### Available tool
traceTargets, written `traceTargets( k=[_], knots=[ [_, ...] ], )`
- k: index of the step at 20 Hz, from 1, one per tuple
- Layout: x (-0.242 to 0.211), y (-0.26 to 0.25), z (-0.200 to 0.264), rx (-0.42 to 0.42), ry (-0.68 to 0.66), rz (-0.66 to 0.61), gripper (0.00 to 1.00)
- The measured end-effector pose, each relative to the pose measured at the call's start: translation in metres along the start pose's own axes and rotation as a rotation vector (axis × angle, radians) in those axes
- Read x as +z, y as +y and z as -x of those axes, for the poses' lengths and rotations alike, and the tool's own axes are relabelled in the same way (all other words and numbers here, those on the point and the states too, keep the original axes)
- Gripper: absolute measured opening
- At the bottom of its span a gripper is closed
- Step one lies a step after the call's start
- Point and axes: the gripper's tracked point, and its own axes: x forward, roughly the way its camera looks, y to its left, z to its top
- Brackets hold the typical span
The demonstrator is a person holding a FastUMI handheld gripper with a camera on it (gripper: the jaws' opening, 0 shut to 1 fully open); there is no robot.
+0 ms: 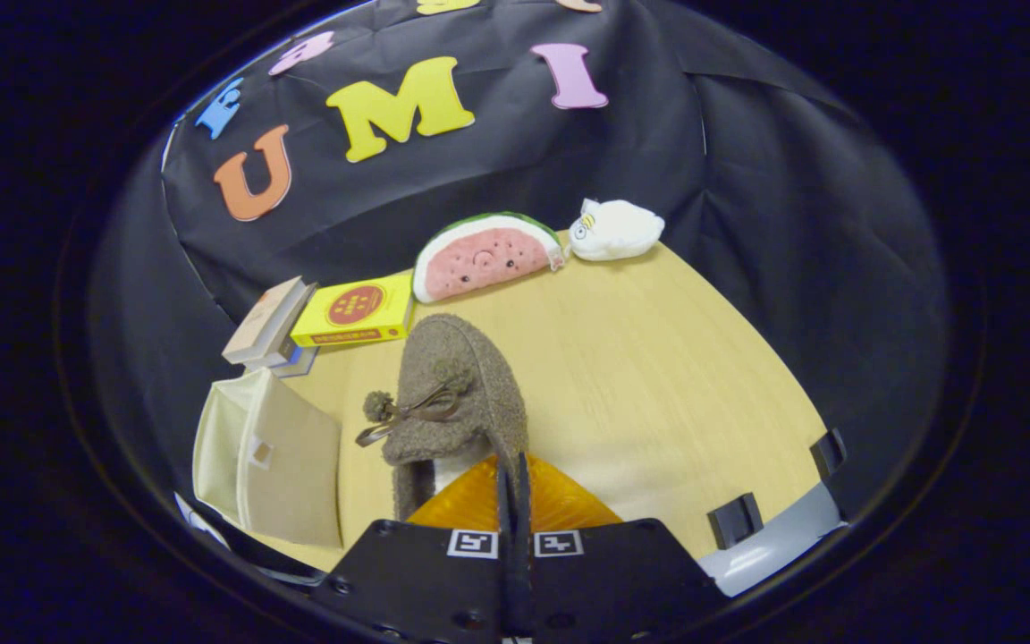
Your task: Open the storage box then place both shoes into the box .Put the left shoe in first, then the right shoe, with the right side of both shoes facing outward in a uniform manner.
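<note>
Your gripper [512,478] fingers pinch the shoe's [457,398] rim, lifting it over the table [658,376]; the box [269,456] sits left.

On the worktop [658,358]: one brown fleece shoe [457,394], one beige storage box [269,461], one yellow carton [356,311], one stack of two books [269,326], one watermelon plush [484,255], one white plush [615,230].
</note>
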Motion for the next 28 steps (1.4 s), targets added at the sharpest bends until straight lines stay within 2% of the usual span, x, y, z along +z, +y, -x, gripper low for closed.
traceTargets(
  k=[4, 11, 19, 21, 28],
  knots=[
    [0.011, 0.056, 0.027, 0.025, -0.041, 0.047, 0.00],
    [0.017, 0.163, 0.043, 0.100, -0.106, 0.068, 0.00],
    [-0.025, 0.278, 0.015, 0.213, -0.075, 0.056, 0.00],
    [-0.044, 0.297, 0.002, 0.233, -0.048, 0.062, 0.00],
    [-0.055, 0.321, -0.008, 0.232, -0.076, 0.070, 0.00]
  ],
)
